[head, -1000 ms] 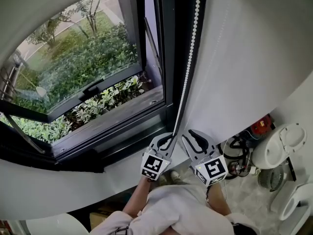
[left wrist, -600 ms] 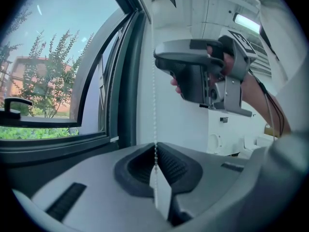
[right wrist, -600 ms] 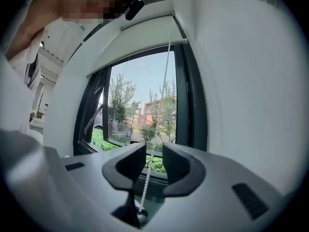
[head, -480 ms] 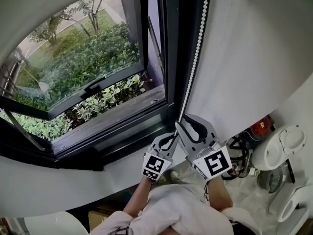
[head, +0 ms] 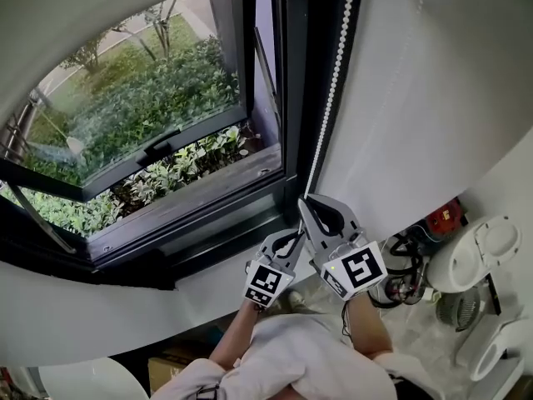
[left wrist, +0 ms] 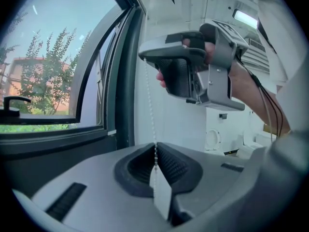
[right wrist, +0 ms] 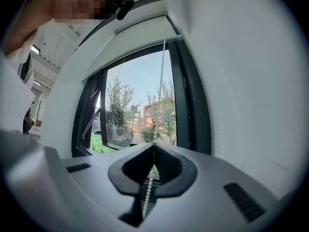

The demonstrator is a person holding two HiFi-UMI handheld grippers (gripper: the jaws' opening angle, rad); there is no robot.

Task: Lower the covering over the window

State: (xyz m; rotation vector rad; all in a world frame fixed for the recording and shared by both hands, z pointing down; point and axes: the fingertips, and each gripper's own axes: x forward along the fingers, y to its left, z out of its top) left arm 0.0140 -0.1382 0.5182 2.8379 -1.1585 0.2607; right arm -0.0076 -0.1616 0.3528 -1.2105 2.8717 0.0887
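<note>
Where one bead chain (head: 331,82) hangs, left gripper (left wrist: 155,153) fingers pinch it; right gripper (right wrist: 154,149) fingers just closed on it.

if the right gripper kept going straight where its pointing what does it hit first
Most likely the window, close to its dark right-hand frame. The right gripper, whose jaws have just closed on the bead chain, points at that corner; whether glass or open air comes first is unclear.

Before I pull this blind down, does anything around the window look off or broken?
Nothing looks damaged. The bead chain hangs straight beside the window frame, without a visible tangle. Only the window sash stands out: it is swung open outward, which probably will not get in the way.
</note>
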